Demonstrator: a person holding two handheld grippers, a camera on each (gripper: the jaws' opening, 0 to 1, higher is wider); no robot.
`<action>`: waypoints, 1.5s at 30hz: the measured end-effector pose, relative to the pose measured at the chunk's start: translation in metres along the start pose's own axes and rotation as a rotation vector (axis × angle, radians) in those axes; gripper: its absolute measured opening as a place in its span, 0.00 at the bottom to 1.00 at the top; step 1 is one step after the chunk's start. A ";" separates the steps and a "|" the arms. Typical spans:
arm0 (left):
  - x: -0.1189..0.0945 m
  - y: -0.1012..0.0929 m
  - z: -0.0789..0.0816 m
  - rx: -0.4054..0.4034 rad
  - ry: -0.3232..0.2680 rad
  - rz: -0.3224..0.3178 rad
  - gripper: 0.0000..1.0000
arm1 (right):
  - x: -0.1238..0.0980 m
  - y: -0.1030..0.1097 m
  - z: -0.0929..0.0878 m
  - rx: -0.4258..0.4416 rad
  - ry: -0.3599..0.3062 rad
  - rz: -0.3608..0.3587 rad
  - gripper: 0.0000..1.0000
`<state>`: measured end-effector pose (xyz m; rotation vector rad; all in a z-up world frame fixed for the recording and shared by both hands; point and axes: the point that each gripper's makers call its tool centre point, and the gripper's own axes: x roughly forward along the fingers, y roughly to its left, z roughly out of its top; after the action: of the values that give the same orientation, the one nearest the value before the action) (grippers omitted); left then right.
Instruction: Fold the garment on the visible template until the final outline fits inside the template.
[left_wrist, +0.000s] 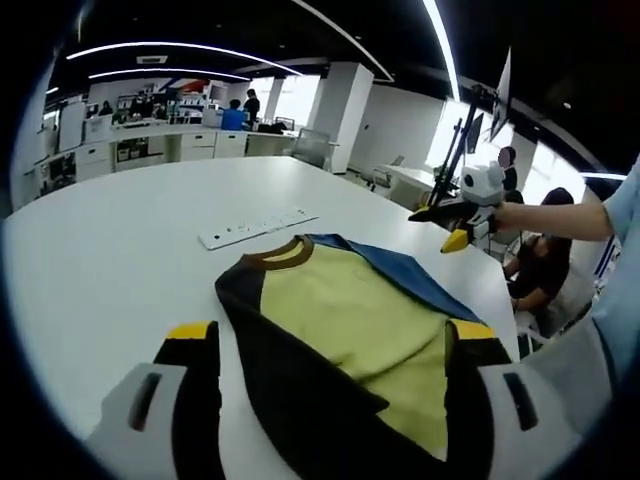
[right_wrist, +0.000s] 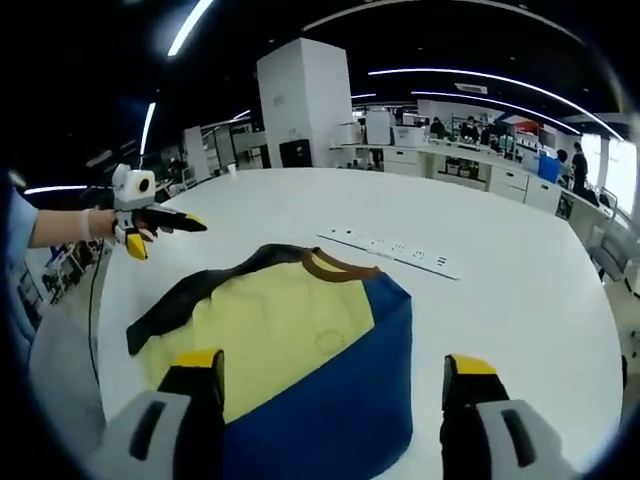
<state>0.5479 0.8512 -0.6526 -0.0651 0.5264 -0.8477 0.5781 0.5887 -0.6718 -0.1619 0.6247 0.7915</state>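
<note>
1. Location of the work item. The garment (left_wrist: 350, 350) lies flat on the white table (left_wrist: 110, 250). It has a yellow body, a brown collar (left_wrist: 278, 254), one black side panel or sleeve and one blue side panel. In the left gripper view it spreads from centre toward 5 o'clock; in the right gripper view (right_wrist: 290, 350) it runs from centre toward 6 o'clock.

2. Template. No separate template outline can be made out under or around the garment in either view. Fit cannot be confirmed from here.

3. Left gripper (left_wrist: 330, 345). Its jaws stand wide apart at the bottom of its own view, straddling the garment's near edge with nothing clamped between them. In the right gripper view it appears at 9 o'clock, held in a hand (right_wrist: 100, 224) above the table edge, well apart from the cloth.

4. Right gripper (right_wrist: 333, 375). Its jaws also stand wide apart, hovering over the blue panel and gripping nothing. In the left gripper view it appears at 2 o'clock, raised off the table.

5. Progress, as a judgement. The blue and black sides appear turned inward over the yellow body, so some side folding looks done. The outline is still long from collar to hem. A further fold and a fit check appear outstanding.

6. Other items. A white power strip (left_wrist: 258, 227) lies beyond the collar, at 12 o'clock from it.
</note>
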 end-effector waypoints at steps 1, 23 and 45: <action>-0.003 -0.002 -0.001 0.002 -0.002 0.003 0.90 | -0.002 0.003 -0.001 -0.004 0.002 0.002 0.91; -0.055 -0.035 -0.034 -0.024 -0.032 0.018 0.84 | -0.042 0.041 -0.034 0.015 -0.020 -0.027 0.86; -0.066 -0.052 -0.060 -0.034 -0.013 -0.014 0.82 | -0.058 0.086 -0.068 0.000 0.016 -0.031 0.85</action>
<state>0.4480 0.8734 -0.6641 -0.1054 0.5285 -0.8515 0.4547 0.5887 -0.6850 -0.1776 0.6362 0.7613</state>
